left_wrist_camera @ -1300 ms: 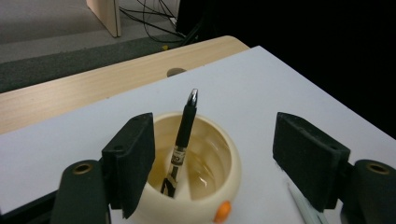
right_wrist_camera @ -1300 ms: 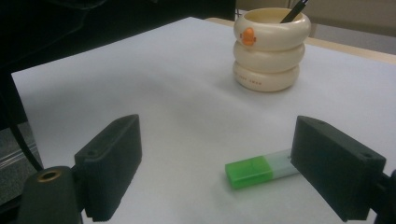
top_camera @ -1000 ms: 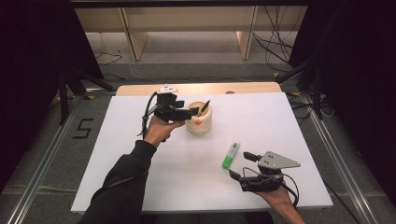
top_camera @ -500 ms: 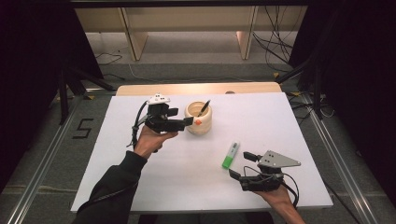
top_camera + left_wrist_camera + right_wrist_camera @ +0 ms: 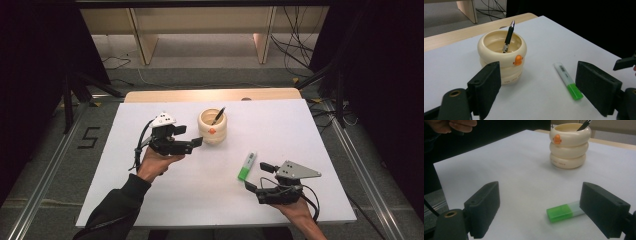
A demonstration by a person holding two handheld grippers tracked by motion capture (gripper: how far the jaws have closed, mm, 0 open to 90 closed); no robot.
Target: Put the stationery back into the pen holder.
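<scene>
Highlighter (image 5: pixel 247 166) flat on table (image 5: pixel 300 130), right of cup (image 5: pixel 212 127) holding pen (image 5: pixel 218 115); left tool (image 5: pixel 196 142) beside cup, right tool (image 5: pixel 255 176) near highlighter, both wide open, empty.

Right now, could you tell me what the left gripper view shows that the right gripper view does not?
The left gripper view alone looks down into the cream holder, where the black pen stands tilted, and it catches a jaw tip of the right gripper at its edge. The right gripper view alone shows the person's hand at top left. Both share the holder, the pen's top, the green highlighter and the white table.
</scene>
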